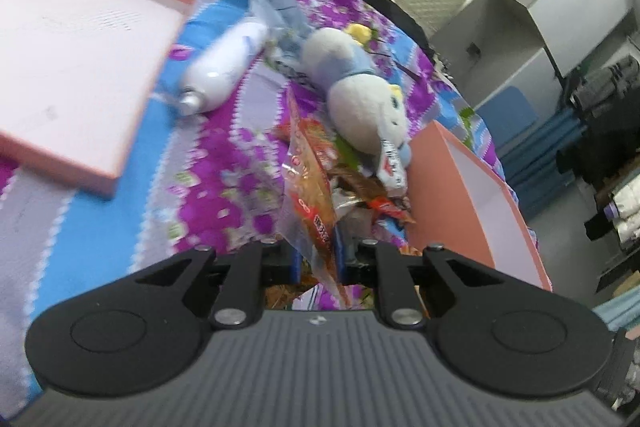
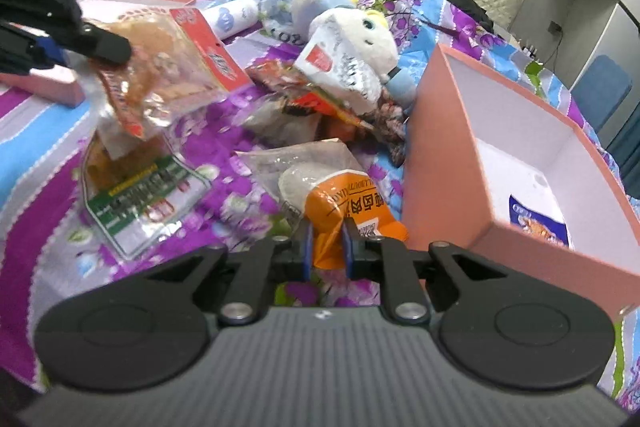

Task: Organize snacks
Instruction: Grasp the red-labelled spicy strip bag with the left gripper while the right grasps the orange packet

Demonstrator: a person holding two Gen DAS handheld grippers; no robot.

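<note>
A bed with a purple floral bedspread (image 2: 248, 187) carries a pink box (image 2: 448, 163), open, with one blue packet (image 2: 540, 219) inside. Snacks lie piled beside it. The left gripper (image 1: 318, 259) pinches a clear bread packet (image 2: 168, 67). The right gripper (image 2: 326, 247) clamps an orange pouch (image 2: 352, 207). Both grips catch only slippery edges, so either could likely slide free before reaching the box.

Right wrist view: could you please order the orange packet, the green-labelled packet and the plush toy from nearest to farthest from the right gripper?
1. Orange packet, pinched in the right gripper.
2. Green-labelled packet, lying to the left.
3. Plush toy, far behind the pile.
</note>
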